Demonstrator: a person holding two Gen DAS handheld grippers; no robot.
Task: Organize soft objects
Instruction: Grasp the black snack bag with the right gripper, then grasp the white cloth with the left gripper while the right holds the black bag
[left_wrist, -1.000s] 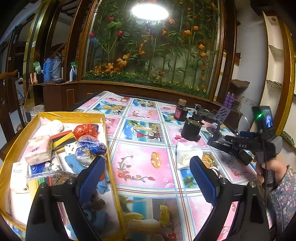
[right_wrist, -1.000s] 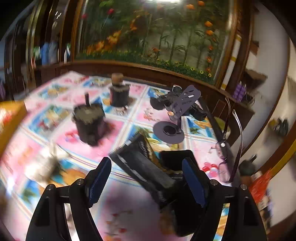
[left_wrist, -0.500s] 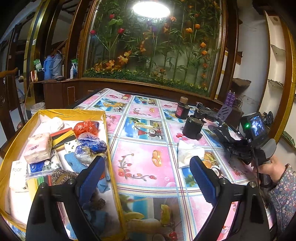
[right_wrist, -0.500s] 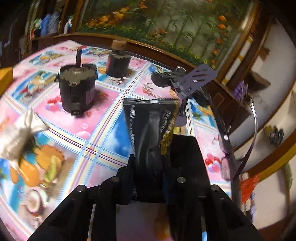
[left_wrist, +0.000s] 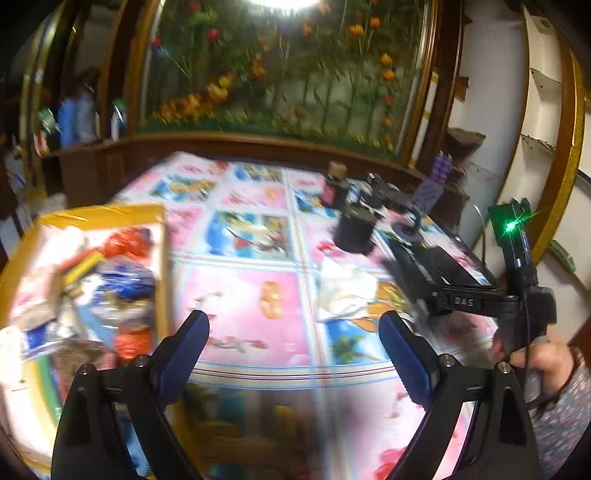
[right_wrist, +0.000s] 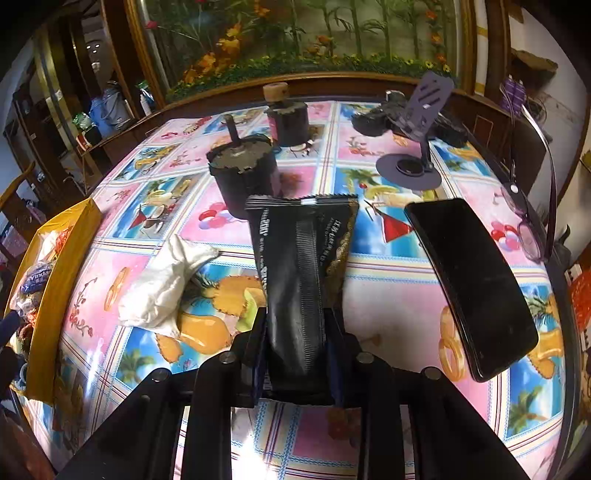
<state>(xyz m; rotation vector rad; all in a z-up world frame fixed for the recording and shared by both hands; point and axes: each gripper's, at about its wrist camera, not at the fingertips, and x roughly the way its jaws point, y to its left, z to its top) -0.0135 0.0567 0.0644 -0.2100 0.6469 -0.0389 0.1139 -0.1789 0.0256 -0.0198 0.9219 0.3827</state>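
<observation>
My right gripper (right_wrist: 297, 350) is shut on a black foil packet (right_wrist: 299, 266) and holds it above the table; from the left wrist view the gripper (left_wrist: 417, 266) shows at the right with the packet in it. A white crumpled soft bundle (right_wrist: 162, 280) lies on the patterned tablecloth left of the packet, and it also shows in the left wrist view (left_wrist: 347, 291). A yellow box (left_wrist: 110, 212) at the left holds several soft packets and pouches; its edge shows in the right wrist view (right_wrist: 55, 280). My left gripper (left_wrist: 293, 347) is open and empty above the table's near edge.
A black phone (right_wrist: 469, 280) lies right of the packet. Two dark cylindrical containers (right_wrist: 243, 177) (right_wrist: 288, 118), a purple phone stand (right_wrist: 413, 162) and glasses (right_wrist: 532, 221) stand further back. A wooden ledge with artificial flowers (left_wrist: 280, 92) runs behind the table.
My right gripper closed on the black packet and lifted it, swinging left. The left wrist view has shifted and blurred; the left gripper stays open.
</observation>
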